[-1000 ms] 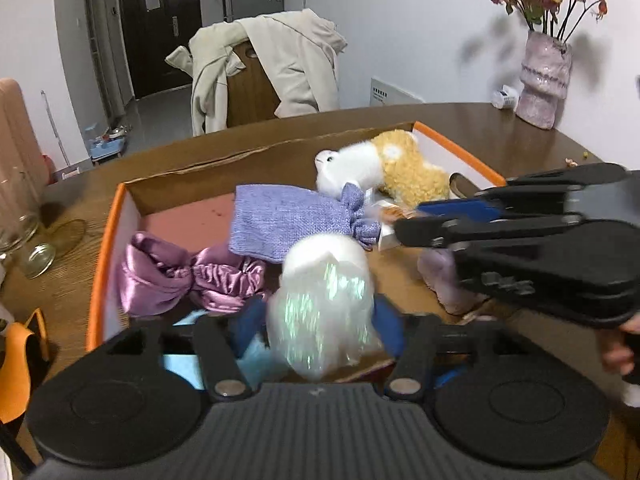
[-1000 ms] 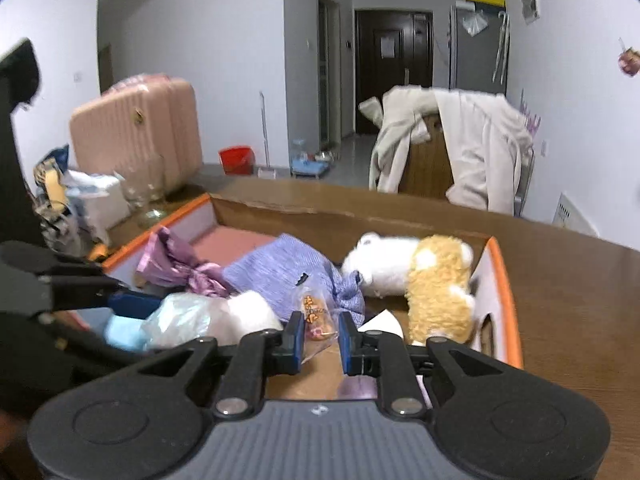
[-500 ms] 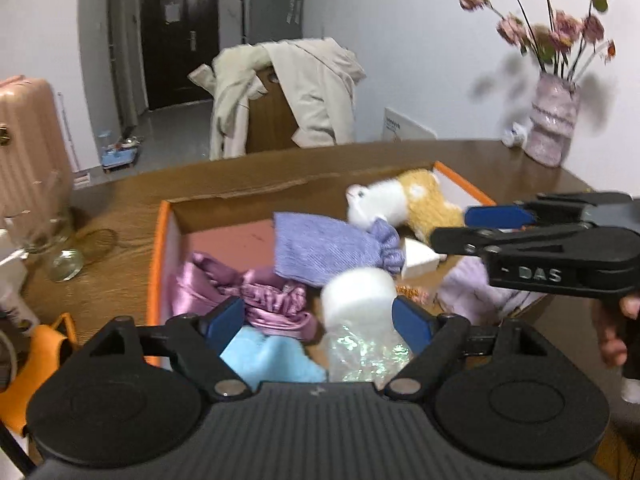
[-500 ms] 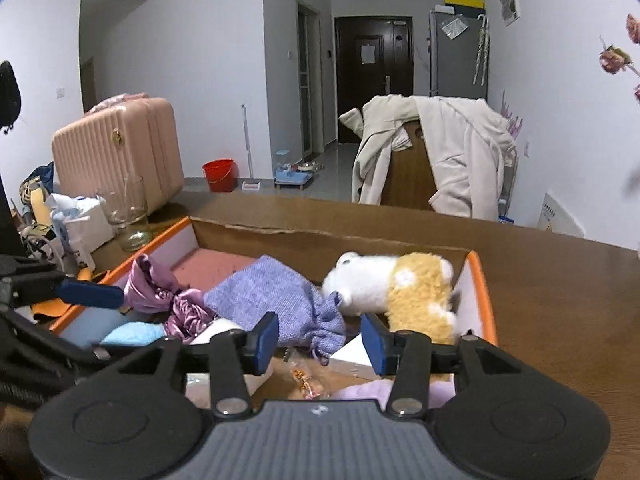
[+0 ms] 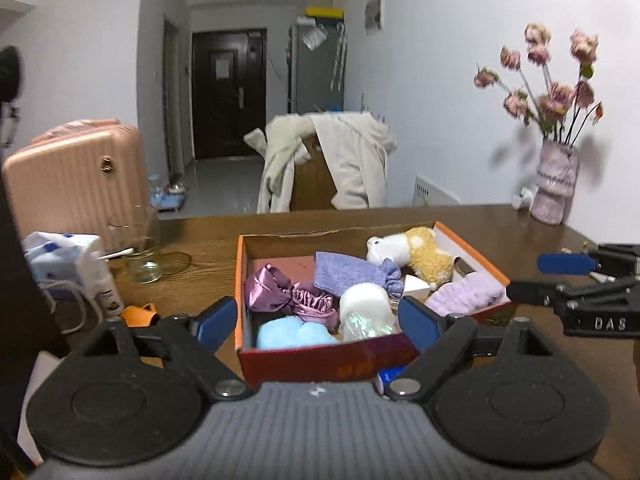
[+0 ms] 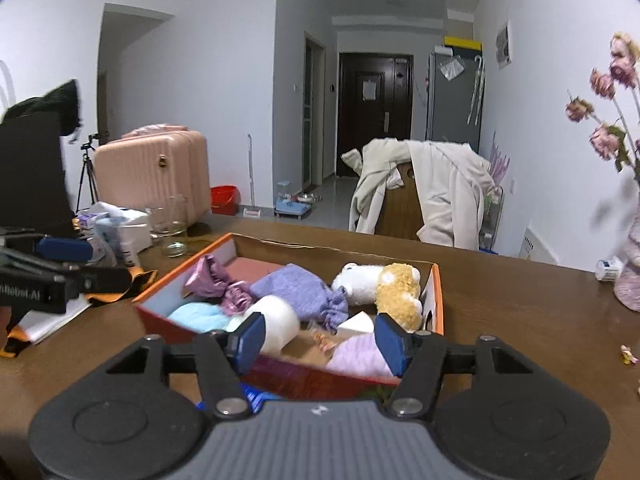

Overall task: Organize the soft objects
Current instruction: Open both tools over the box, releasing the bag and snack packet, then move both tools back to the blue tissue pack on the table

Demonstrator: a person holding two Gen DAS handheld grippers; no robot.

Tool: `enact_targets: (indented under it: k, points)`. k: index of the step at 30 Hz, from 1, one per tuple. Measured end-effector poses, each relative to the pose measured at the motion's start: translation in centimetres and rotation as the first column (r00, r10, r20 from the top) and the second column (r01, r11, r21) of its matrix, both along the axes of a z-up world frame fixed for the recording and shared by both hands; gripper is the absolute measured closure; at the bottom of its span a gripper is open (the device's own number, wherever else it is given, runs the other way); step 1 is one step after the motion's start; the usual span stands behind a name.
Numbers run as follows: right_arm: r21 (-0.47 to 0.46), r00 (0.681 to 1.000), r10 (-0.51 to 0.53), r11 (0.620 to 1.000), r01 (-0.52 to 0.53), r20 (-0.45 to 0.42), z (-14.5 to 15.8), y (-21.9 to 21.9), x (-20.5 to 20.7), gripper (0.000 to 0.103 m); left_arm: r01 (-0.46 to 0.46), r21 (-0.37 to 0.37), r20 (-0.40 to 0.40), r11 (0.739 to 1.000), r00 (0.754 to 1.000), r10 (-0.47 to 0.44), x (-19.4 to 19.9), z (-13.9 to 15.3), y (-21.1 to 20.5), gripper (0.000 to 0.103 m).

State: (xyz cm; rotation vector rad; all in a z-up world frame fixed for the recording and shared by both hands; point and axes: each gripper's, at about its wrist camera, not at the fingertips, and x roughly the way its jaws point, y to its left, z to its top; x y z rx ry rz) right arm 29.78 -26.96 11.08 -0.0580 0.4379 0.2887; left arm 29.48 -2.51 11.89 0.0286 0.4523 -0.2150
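Box (image 5: pixel 362 360) of soft items beyond open, empty jaws.

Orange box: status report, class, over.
Left tongs open, empty. Right tongs open, empty. Orange box holds soft items. Nothing blocking.

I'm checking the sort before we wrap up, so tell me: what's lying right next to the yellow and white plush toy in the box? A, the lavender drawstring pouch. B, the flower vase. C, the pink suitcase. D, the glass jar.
A: the lavender drawstring pouch lies in the box beside the plush toy.
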Motion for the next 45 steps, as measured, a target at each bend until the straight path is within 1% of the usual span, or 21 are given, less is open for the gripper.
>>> enact_targets:
  k: [5,6,8,13,16,18,23,25,32,38,45]
  points:
    - [-0.006,0.999,0.027,1.0,-0.026,0.042,0.1,0.7,-5.9,0.038,-0.009,-0.047,0.051,0.999,0.999,0.011,-5.8,0.2,0.7,0.01]
    - [-0.006,0.999,0.028,1.0,-0.028,0.046,0.1,0.9,-7.0,0.036,-0.015,-0.054,0.056,0.998,0.998,0.018,-6.8,0.2,0.8,0.01]
    - [0.002,0.998,0.019,1.0,-0.019,0.055,-0.2,1.2,-9.1,0.035,-0.027,-0.073,0.06,0.997,0.998,0.032,-8.8,-0.1,1.0,0.009]
    - [0.031,0.999,0.022,0.999,-0.023,0.05,-1.2,1.5,-13.5,0.034,-0.042,-0.102,0.043,0.994,0.998,0.046,-12.9,-1.5,1.5,0.009]
    - [0.045,0.999,0.016,0.999,-0.018,0.036,-2.1,1.6,-15.4,0.033,-0.053,-0.117,0.026,0.992,0.998,0.056,-14.8,-2.4,1.9,0.009]
    - [0.063,1.0,0.012,0.998,-0.013,0.02,-2.8,1.6,-16.3,0.033,-0.064,-0.114,0.016,0.991,0.998,0.066,-15.7,-2.8,1.9,0.009]
    - [0.074,1.0,-0.003,0.997,0.003,-0.002,-3.9,1.6,-17.7,0.033,-0.066,-0.103,0.007,0.992,0.998,0.067,-16.8,-3.4,1.7,0.009]
    - [0.078,1.0,-0.01,0.997,0.009,0.003,-4.0,1.5,-18.2,0.033,-0.063,-0.089,0.015,0.994,0.998,0.065,-17.2,-3.4,1.3,0.008]
    - [0.084,1.0,-0.021,0.996,0.02,0.01,-3.8,1.1,-18.5,0.033,-0.054,-0.086,0.026,0.995,0.998,0.057,-17.9,-3.4,0.8,0.008]
    - [0.084,1.0,-0.015,0.996,0.016,-0.007,-4.1,1.2,-17.8,0.033,-0.051,-0.079,0.012,0.996,0.999,0.052,-17.4,-3.6,0.7,0.008]
    - [0.093,0.999,-0.008,0.996,0.013,-0.053,-5.1,1.5,-15.7,0.033,-0.053,-0.073,-0.037,0.996,0.998,0.051,-15.1,-4.8,0.5,0.008]
